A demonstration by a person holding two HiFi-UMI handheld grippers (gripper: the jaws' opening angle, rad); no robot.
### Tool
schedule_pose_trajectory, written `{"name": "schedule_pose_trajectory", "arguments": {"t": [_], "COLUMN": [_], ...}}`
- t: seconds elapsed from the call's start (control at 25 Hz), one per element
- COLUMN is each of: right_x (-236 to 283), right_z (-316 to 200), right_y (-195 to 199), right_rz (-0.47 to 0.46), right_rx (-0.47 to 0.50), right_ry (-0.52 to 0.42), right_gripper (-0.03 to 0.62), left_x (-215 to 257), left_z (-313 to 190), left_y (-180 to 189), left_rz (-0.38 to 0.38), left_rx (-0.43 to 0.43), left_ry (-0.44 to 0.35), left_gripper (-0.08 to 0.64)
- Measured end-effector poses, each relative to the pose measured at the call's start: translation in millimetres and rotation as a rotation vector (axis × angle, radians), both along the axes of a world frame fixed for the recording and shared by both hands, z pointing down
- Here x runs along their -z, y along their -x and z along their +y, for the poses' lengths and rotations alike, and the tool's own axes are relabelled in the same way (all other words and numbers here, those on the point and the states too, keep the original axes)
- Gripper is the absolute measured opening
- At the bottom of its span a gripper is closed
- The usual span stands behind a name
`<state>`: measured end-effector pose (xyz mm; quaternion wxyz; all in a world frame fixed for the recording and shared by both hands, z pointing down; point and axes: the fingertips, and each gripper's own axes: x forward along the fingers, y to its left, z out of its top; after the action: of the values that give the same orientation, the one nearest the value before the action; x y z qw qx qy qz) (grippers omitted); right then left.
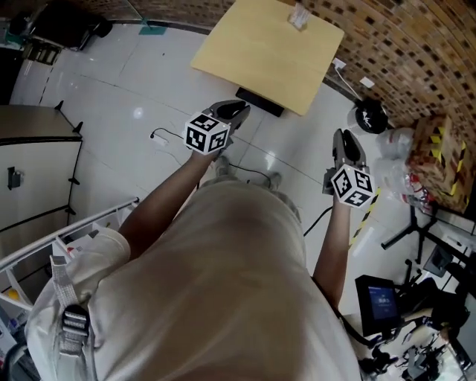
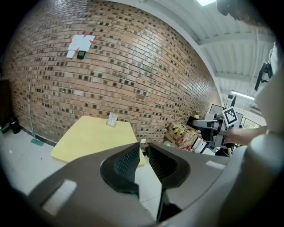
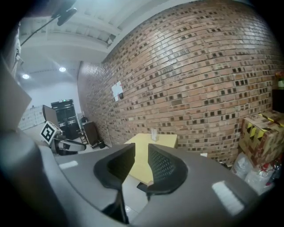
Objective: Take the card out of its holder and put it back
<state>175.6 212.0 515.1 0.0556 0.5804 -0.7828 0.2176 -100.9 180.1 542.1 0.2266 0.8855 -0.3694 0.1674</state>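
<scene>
A person stands back from a yellow table (image 1: 260,56) at the top centre of the head view. The card (image 1: 299,12) stands upright in its holder (image 1: 298,24) at the table's far edge, by the brick wall (image 1: 416,45). The left gripper (image 1: 238,111) and right gripper (image 1: 348,140) hover well short of it, each with jaws a narrow gap apart and gripping nothing. The task looks not yet begun, so both removing and returning the card remain.

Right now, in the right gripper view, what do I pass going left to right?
left gripper → white sheet of paper → yellow table, with the card holder standing on it → taped cardboard box
</scene>
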Motion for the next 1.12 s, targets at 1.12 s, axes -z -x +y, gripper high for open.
{"name": "schedule_pose_trajectory", "arguments": {"t": [1.12], "right_x": [-35], "right_z": [-2], "right_y": [150], "right_rz": [0.067], "right_rx": [-0.026], "right_ry": [0.028], "right_gripper": [0.094], "left_x": [-43], "left_z": [-3], "left_y": [170], "left_rz": [0.101], "left_rx": [0.157], "left_ry": [0.05], "left_gripper": [0.063]}}
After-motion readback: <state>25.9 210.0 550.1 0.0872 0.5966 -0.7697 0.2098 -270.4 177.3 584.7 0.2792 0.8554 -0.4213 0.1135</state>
